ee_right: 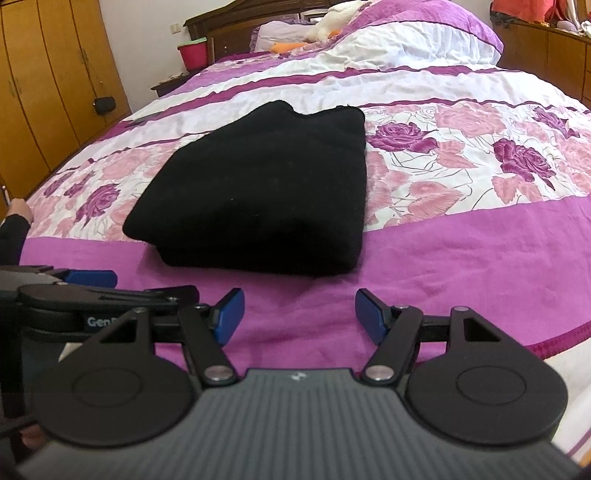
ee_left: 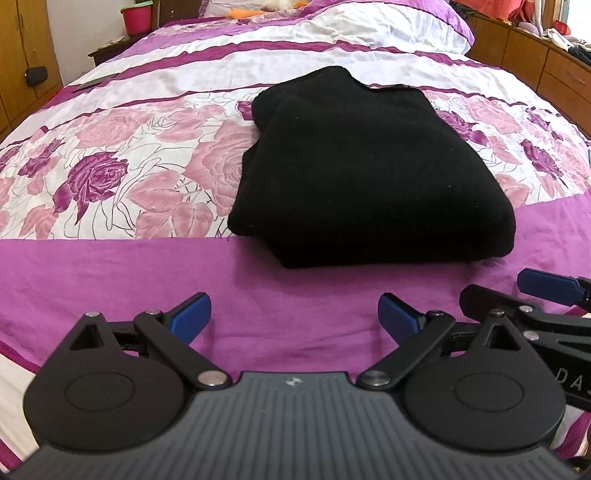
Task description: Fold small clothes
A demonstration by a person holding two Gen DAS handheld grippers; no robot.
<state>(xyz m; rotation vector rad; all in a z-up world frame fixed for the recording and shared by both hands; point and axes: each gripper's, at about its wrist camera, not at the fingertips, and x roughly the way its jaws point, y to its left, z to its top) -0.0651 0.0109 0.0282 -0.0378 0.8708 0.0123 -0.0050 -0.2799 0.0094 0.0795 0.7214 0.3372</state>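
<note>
Black knit garment (ee_left: 369,173) folded ahead of both tools | soft, limp, light | left gripper (ee_left: 294,314) spread | right gripper (ee_right: 299,314) spread | pinch near folded edge

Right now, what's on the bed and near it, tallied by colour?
Black: 1, the folded garment
White: 1, the stuffed toy near the pillows
Orange: 1, the soft item beside the toy
Red: 1, the bucket left of the headboard
Total: 4

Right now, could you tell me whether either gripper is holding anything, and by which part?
Nothing is held: left gripper and right gripper are open, short of the folded black garment.
</note>
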